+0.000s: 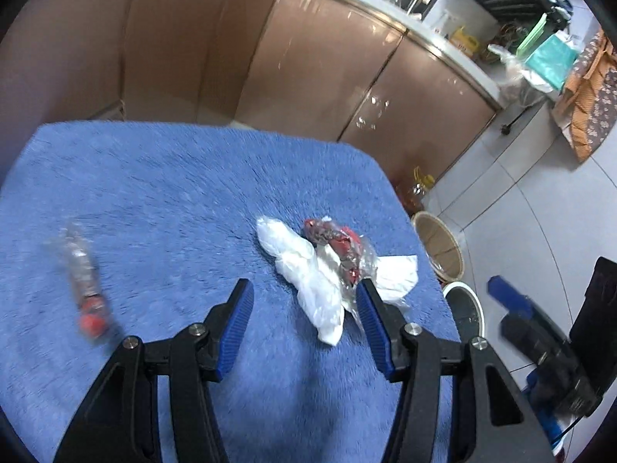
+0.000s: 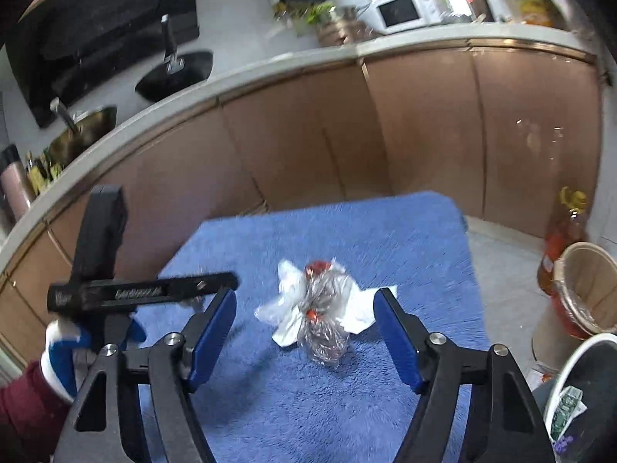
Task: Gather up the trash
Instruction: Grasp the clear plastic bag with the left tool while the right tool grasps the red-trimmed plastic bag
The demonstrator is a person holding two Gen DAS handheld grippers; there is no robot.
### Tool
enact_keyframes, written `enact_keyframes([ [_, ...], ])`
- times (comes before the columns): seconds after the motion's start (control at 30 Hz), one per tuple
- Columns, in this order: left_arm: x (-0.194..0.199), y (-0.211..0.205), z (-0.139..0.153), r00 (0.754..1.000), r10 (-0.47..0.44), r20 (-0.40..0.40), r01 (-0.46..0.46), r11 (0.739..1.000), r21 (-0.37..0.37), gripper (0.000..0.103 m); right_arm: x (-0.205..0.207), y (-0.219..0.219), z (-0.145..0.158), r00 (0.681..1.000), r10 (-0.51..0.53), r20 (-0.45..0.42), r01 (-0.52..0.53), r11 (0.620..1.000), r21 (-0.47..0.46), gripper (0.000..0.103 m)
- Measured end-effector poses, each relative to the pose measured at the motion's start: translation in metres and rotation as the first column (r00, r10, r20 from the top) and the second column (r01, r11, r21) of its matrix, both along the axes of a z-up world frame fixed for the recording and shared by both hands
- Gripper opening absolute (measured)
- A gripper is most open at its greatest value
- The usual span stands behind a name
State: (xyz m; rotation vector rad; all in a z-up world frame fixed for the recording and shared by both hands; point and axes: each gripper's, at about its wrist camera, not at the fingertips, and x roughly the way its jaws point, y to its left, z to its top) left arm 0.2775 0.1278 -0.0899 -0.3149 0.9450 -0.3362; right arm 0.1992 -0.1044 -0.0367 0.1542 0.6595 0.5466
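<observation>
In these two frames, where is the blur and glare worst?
Left wrist view: the crushed bottle is badly smeared, the blue cloth streaked; glare spots on the cabinet doors. Right wrist view: the trash pile is softly blurred, and the fisheye bends the counter edge.

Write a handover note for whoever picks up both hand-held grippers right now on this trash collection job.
Left hand-held gripper: open, empty, near the pile.
Right hand-held gripper: open, empty, pile ahead.
On the blue fuzzy cloth: crumpled white plastic bag under a crushed clear bottle with red label; a second crushed clear bottle with red cap lies apart, left.
White-rimmed bin stands beside the table.
Done: nothing gripped yet. Left: all three pieces.
</observation>
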Motion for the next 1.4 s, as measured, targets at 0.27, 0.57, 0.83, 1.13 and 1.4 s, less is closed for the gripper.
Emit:
enact_keyframes([
  [0.27, 0.047, -0.019, -0.032, 0.996, -0.008, -0.084, 0.011, 0.999, 0.033, 0.053, 0.030, 0.016, -0.033, 0.993, 0.099, -0.062, -0.100, 0.995, -0.015, 0.056],
  [0.57, 0.073, -0.015, -0.056, 0.990, 0.015, -0.142, -0.012, 1.000, 0.025, 0.042, 0.056, 0.030, -0.057, 0.985, 0.125, -0.116, -0.132, 0.990, -0.049, 0.053],
  [0.83, 0.067, 0.006, -0.059, 0.990, 0.012, -0.138, -0.023, 0.996, -0.081, 0.027, 0.073, 0.045, -0.073, 0.978, 0.123, -0.165, -0.134, 0.989, -0.058, 0.050],
  [1.13, 0.051, 0.024, -0.048, 0.996, 0.016, -0.092, -0.026, 0.993, -0.112, 0.025, 0.071, 0.043, -0.071, 0.980, 0.095, -0.173, -0.104, 0.994, -0.045, 0.018],
  [1.4, 0.022, 0.043, -0.009, 0.999, 0.033, -0.032, -0.037, 0.990, -0.136, 0.025, 0.035, 0.039, -0.031, 0.989, 0.102, -0.102, -0.105, 0.994, -0.020, 0.018],
])
